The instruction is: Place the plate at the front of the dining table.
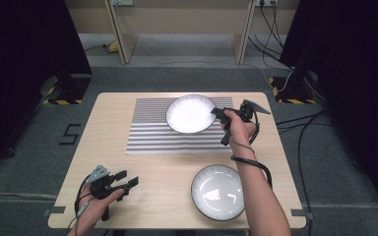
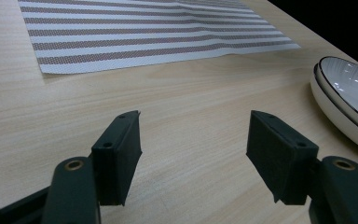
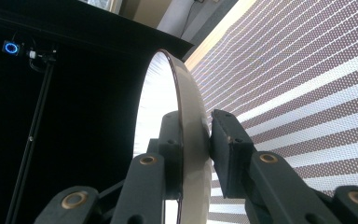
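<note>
We see a light wood table (image 1: 167, 196) from above. A striped mat (image 1: 147, 130) lies on it, up toward 12 o'clock from the middle of the table.

A white bowl (image 1: 191, 113) is on the mat, at the mat's 1 o'clock corner. The right gripper (image 1: 218, 115) is at the bowl's 3 o'clock side. In the right gripper view we look along the bowl's rim (image 3: 186, 121), and the two black jaws are pinching that rim. One jaw is on the inside of the bowl and one is on the outside. The striped mat fills the space behind the bowl there. We cannot tell if the bowl is resting on the mat or lifted a bit.

A second white bowl (image 1: 218, 191) sits on the bare wood at about 5 o'clock from the table's middle, near the front edge. The right forearm crosses over its 3 o'clock edge.

The left gripper (image 1: 126, 180) is at about 8 o'clock on the table, well apart from both bowls. In the left gripper view its jaws are wide apart with nothing between them, just bare wood. The second bowl shows at 3 o'clock in that view, and the mat at 12 o'clock.
</note>
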`<state>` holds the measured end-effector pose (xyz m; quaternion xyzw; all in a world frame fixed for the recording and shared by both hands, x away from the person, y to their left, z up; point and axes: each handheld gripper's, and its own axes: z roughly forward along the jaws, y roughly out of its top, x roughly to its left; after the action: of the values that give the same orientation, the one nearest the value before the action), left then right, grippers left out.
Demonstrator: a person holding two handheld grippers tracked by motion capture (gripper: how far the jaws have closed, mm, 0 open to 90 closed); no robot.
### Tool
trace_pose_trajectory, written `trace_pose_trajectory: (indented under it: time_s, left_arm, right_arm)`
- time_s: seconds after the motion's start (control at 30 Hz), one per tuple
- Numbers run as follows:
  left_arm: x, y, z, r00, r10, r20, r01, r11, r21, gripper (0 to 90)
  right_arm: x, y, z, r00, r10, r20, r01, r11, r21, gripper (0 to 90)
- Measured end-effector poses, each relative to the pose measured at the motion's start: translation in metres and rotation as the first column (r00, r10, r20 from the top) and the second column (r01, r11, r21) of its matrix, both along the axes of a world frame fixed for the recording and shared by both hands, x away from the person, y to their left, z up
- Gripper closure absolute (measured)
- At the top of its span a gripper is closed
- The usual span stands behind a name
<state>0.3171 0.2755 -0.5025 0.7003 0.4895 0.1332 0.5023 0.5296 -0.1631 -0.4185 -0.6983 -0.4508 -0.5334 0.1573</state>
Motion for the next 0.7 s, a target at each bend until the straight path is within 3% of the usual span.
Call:
trace_pose_trajectory:
  time_s: [0.7]
  left_arm:
    - [0.0,0.001,0.0,1.0,0.003,0.0,-0.003,1.0,-0.001,34.6]
  right_arm:
    - [0.017,0.011,-0.001,0.9999,-0.006,-0.009,0.006,1.0,0.001,74.3]
